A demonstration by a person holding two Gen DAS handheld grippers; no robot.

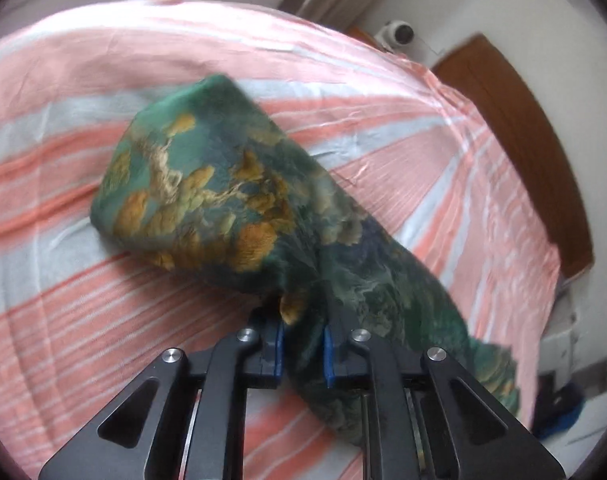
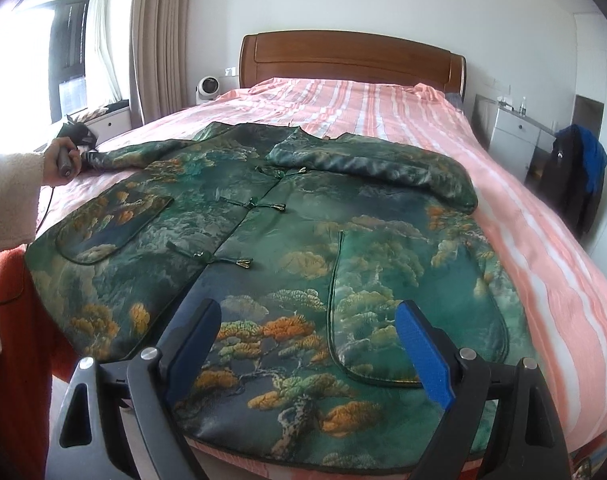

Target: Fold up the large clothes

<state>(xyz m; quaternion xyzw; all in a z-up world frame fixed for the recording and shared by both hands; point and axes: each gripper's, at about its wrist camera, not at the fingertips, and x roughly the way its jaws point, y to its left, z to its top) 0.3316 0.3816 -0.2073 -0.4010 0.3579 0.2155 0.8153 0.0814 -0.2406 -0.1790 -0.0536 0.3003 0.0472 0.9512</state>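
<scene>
Left tongs (image 1: 302,342): clenched on a sleeve (image 1: 231,196) of the green jacket (image 2: 263,240), blue pads pinching a bunched fold; the sleeve runs away from the tongs up and to the left over the striped bedsheet (image 1: 83,80), its cuff end farthest off. This view is blurred and shows only the sleeve, not the jacket body.

Right tongs (image 2: 315,356): released, blue pads wide apart, hovering over the jacket's hem with nothing between them. Whether they touch the cloth cannot be told.

Right wrist view alone shows the whole jacket lying face up on the bed (image 2: 543,240), fastened down the middle, collar toward the wooden headboard (image 2: 351,56), hem at the near edge; long axis runs from foot to head. At far left in this view, the person's left hand (image 2: 61,158) holds the left tongs on the end of the outstretched sleeve. The other sleeve (image 2: 383,164) lies folded across the chest at right.
</scene>
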